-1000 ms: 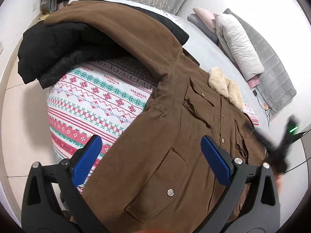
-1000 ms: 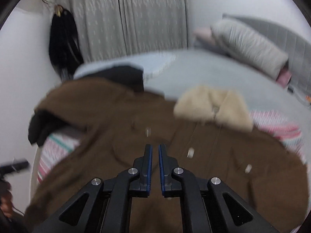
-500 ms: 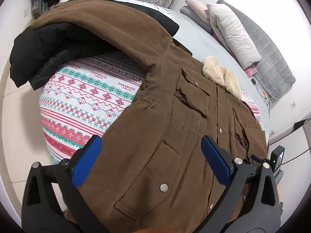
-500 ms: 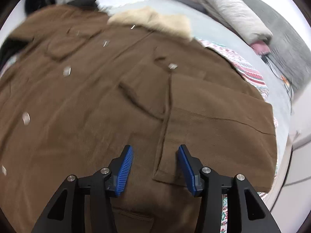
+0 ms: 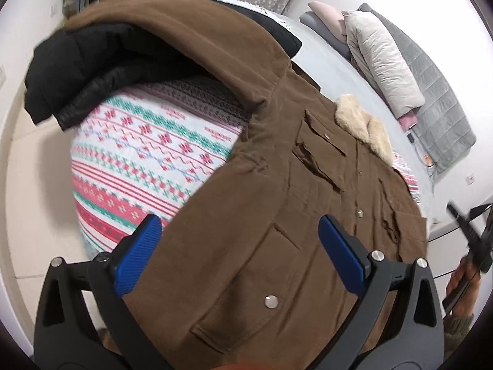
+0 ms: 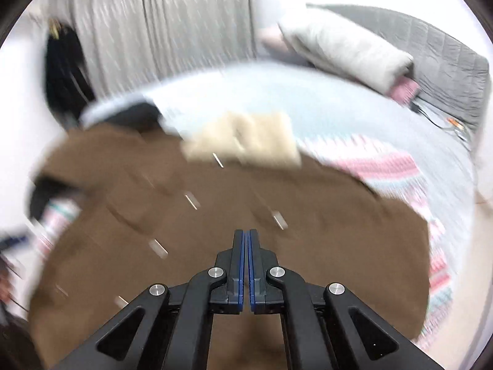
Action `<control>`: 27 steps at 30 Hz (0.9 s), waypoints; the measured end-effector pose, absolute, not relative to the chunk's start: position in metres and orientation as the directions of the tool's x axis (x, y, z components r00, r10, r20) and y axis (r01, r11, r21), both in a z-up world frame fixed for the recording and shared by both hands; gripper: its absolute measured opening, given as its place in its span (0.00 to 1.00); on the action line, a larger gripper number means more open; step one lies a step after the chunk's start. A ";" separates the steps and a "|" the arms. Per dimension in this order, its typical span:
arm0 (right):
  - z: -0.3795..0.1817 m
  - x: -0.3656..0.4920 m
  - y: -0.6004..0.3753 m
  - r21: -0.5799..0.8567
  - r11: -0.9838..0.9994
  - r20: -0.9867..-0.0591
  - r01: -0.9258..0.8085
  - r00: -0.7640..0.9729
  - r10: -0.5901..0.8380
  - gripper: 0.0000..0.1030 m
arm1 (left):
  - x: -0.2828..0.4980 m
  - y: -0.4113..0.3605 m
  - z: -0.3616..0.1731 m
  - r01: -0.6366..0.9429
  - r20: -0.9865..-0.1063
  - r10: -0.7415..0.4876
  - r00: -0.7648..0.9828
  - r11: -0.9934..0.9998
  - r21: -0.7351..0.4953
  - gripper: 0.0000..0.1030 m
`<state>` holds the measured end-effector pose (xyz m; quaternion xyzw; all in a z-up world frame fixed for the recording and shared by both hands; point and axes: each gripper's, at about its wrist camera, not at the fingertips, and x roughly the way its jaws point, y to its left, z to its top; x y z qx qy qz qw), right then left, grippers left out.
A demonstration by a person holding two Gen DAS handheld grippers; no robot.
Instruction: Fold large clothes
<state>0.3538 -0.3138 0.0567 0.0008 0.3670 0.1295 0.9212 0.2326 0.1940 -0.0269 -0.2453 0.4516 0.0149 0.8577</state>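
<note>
A large brown corduroy jacket (image 5: 277, 215) with a cream fleece collar (image 5: 363, 126) lies spread front-up on the bed, one sleeve (image 5: 191, 34) stretched toward the far left. My left gripper (image 5: 243, 246) is wide open and empty above the jacket's lower hem, near a snap pocket (image 5: 271, 300). In the blurred right wrist view the jacket (image 6: 215, 246) fills the lower half, collar (image 6: 246, 138) beyond. My right gripper (image 6: 246, 240) is shut with nothing between its pads, held above the jacket. It also shows at the right edge of the left wrist view (image 5: 471, 237).
A patterned red, green and white blanket (image 5: 148, 154) covers the bed. A black coat (image 5: 86, 71) lies under the brown sleeve at the bed's left edge. Pillows (image 5: 382, 58) and a grey quilted headboard (image 5: 443, 114) stand at the far right. Curtains (image 6: 154, 30) hang behind.
My right gripper has closed from partly open and swung up and back from the jacket's right side. The left gripper stays open, shifting only slightly over the hem.
</note>
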 end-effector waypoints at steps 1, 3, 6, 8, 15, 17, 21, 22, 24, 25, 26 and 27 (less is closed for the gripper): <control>0.069 0.358 -0.310 0.129 0.959 -0.649 -0.254 0.709 0.275 0.01 | 0.233 0.193 -0.027 -0.246 -0.779 -0.202 0.594 0.876 -0.414 0.98; 0.087 0.367 -0.290 0.161 0.946 -0.617 -0.281 0.719 0.319 0.01 | 0.235 0.192 -0.027 -0.237 -0.779 -0.195 0.595 0.884 -0.402 0.98; 0.077 0.390 -0.253 -0.052 0.964 -0.678 -0.262 0.718 0.158 0.14 | 0.236 0.194 -0.027 -0.253 -0.790 -0.155 0.593 0.896 -0.366 0.98; 0.031 0.405 -0.241 -0.210 0.939 -0.777 -0.271 0.630 0.008 0.47 | 0.234 0.195 -0.026 -0.257 -0.785 -0.159 0.598 0.890 -0.376 0.98; -0.081 0.416 -0.311 -0.126 0.988 -0.900 -0.094 0.429 -0.074 0.47 | 0.235 0.176 -0.025 -0.213 -0.796 -0.089 0.599 0.940 -0.266 0.98; -0.091 0.414 -0.309 -0.151 0.983 -0.898 -0.101 0.430 -0.093 0.47 | 0.236 0.174 -0.025 -0.208 -0.796 -0.091 0.598 0.942 -0.264 0.98; -0.092 0.416 -0.307 -0.239 0.967 -0.876 -0.093 0.451 -0.173 0.10 | 0.235 0.168 -0.025 -0.195 -0.796 -0.094 0.598 0.946 -0.258 0.98; -0.087 0.418 -0.309 -0.241 0.968 -0.872 -0.077 0.456 -0.180 0.09 | 0.235 0.167 -0.025 -0.189 -0.797 -0.092 0.597 0.949 -0.251 0.98; -0.069 0.418 -0.317 -0.176 0.984 -0.859 -0.034 0.493 -0.137 0.08 | 0.235 0.165 -0.025 -0.181 -0.797 -0.097 0.597 0.951 -0.251 0.98; -0.053 0.418 -0.321 -0.129 0.992 -0.841 -0.011 0.531 -0.103 0.08 | 0.234 0.165 -0.025 -0.179 -0.796 -0.106 0.596 0.949 -0.260 0.98; -0.040 0.418 -0.322 -0.078 0.997 -0.827 -0.007 0.559 -0.061 0.08 | 0.234 0.166 -0.024 -0.179 -0.796 -0.115 0.594 0.946 -0.270 0.98; -0.025 0.418 -0.322 -0.026 1.000 -0.810 -0.009 0.587 -0.016 0.08 | 0.233 0.166 -0.024 -0.178 -0.794 -0.130 0.593 0.941 -0.287 0.98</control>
